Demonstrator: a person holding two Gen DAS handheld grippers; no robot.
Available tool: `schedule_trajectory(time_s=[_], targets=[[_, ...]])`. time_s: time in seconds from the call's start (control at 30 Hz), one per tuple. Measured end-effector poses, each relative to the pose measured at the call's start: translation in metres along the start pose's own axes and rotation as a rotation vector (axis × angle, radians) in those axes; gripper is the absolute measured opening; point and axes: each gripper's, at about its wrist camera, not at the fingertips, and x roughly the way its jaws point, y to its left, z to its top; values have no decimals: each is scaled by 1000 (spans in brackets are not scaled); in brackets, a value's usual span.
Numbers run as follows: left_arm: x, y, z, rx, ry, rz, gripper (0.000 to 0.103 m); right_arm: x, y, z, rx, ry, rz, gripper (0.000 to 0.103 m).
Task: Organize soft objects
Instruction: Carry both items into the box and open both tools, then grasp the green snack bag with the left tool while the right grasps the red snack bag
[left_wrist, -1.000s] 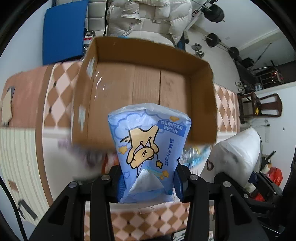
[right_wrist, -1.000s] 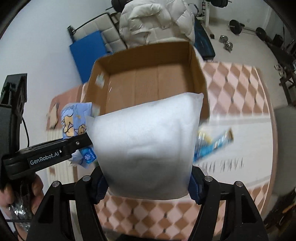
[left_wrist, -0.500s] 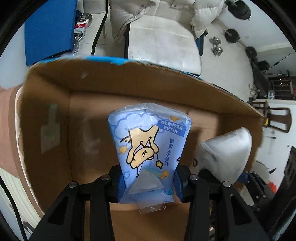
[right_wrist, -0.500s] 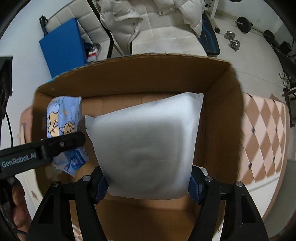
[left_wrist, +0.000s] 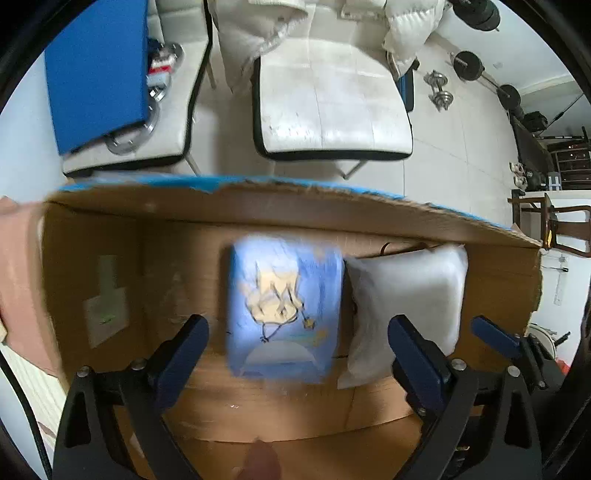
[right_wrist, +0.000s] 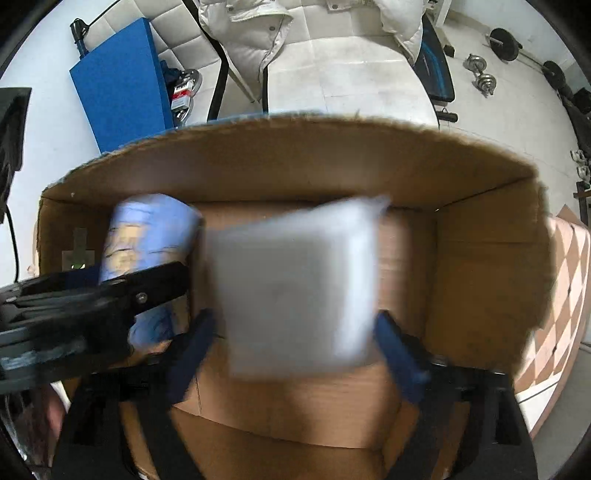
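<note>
Both packs are let go over the cardboard box (left_wrist: 280, 218).

On the left, the left tongs (left_wrist: 297, 349) are spread wide, and the blue tissue pack (left_wrist: 284, 306) is seen blurred and free between the fingers, touched by neither, just ahead of the tips over the box floor. Half a second ago it was clenched there. To the right, the right tongs (right_wrist: 291, 350) are likewise parted, and the white cushion (right_wrist: 295, 284) is smeared in the gap ahead of them, released where it was gripped half a second ago. A second ago both items were held before the box; now they are inside its walls, side by side and near touching. The stowing of these two soft items is judged all but done.
</note>
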Motion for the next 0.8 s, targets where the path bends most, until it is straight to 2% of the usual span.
schedule_trajectory(time_s=[0.2, 0.3, 0.4, 0.43, 0.5, 0.57, 0.67, 0.73, 0.8], targets=[[-39, -3, -24, 48, -63, 40, 100, -37, 8, -15, -10, -83, -11, 103], [-69, -3, -53, 74, -122, 59, 100, -62, 14, -32, -25, -124, -18, 103], [-100, -1, -99, 114, -207, 85, 100, -91, 19, -65, -39, -165, 5, 103], [-109, 0, -121, 154, -237, 101, 100, -99, 19, -80, -42, -179, 9, 103], [-118, 3, -159, 234, -290, 157, 100, -112, 21, -113, -51, -197, 15, 103], [-113, 9, -202, 334, -317, 255, 100, -114, 22, -147, -76, -187, 8, 103], [-80, 21, -253, 458, -253, 354, 100, -98, 19, -206, -69, -133, 0, 103], [-38, 36, -277, 530, -144, 411, 100, -79, 17, -234, -59, -82, 9, 103], [-5, 49, -293, 552, -67, 442, 100, -61, 13, -256, -37, -41, 20, 103]])
